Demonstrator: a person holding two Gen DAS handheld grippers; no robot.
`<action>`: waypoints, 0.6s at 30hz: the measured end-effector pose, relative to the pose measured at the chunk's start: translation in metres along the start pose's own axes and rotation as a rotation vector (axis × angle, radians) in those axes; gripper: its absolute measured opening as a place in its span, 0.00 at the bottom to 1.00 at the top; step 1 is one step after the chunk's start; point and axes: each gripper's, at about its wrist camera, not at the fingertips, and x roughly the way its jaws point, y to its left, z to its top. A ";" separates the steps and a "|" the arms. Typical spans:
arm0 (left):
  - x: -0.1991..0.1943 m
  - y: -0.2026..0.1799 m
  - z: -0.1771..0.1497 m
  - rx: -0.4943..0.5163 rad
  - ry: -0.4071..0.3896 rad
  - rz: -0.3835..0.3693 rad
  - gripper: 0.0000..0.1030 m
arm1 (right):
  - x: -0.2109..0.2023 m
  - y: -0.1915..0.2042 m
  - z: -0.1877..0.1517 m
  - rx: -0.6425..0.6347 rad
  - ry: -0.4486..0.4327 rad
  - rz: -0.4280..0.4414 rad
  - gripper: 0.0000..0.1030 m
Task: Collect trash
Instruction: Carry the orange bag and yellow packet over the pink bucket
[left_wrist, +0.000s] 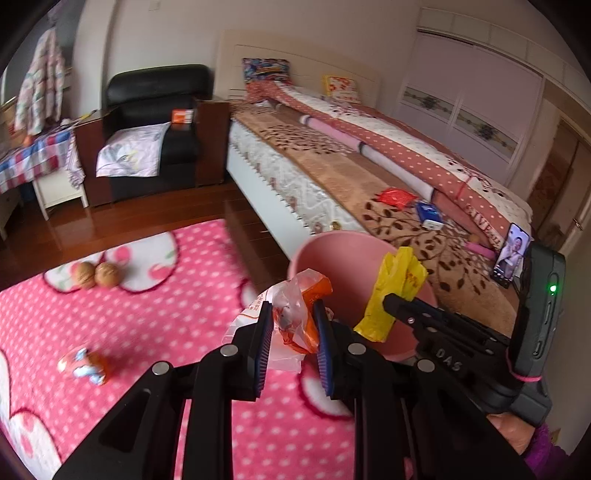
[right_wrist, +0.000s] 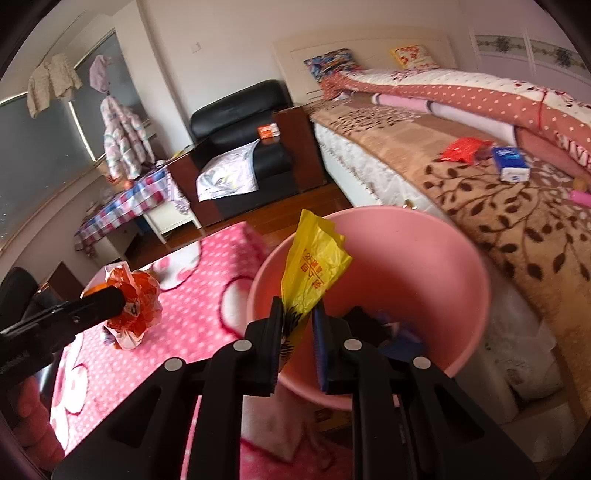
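Observation:
My left gripper (left_wrist: 293, 314) is shut on an orange and clear plastic bag (left_wrist: 295, 314), held just left of the pink bin (left_wrist: 332, 254). It also shows in the right wrist view (right_wrist: 135, 299). My right gripper (right_wrist: 297, 314) is shut on a yellow plastic bag (right_wrist: 314, 262), held over the near rim of the pink bin (right_wrist: 424, 251); the same bag shows in the left wrist view (left_wrist: 397, 291). A small orange and blue wrapper (left_wrist: 85, 363) lies on the pink rug.
A pink dotted rug (left_wrist: 147, 332) covers the floor, with two walnuts (left_wrist: 98, 275) on it. The bed (left_wrist: 369, 184) to the right holds a red packet (left_wrist: 395, 197), a blue tissue pack (left_wrist: 428, 214) and a phone (left_wrist: 511, 254). A black armchair (left_wrist: 155, 122) stands behind.

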 end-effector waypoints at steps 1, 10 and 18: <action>0.003 -0.005 0.002 0.008 -0.001 -0.010 0.21 | 0.000 -0.005 0.002 0.002 -0.007 -0.015 0.16; 0.037 -0.041 0.015 0.068 0.024 -0.064 0.21 | 0.000 -0.028 0.007 0.004 -0.019 -0.082 0.16; 0.065 -0.054 0.013 0.091 0.065 -0.082 0.21 | 0.009 -0.041 0.007 0.008 -0.005 -0.119 0.16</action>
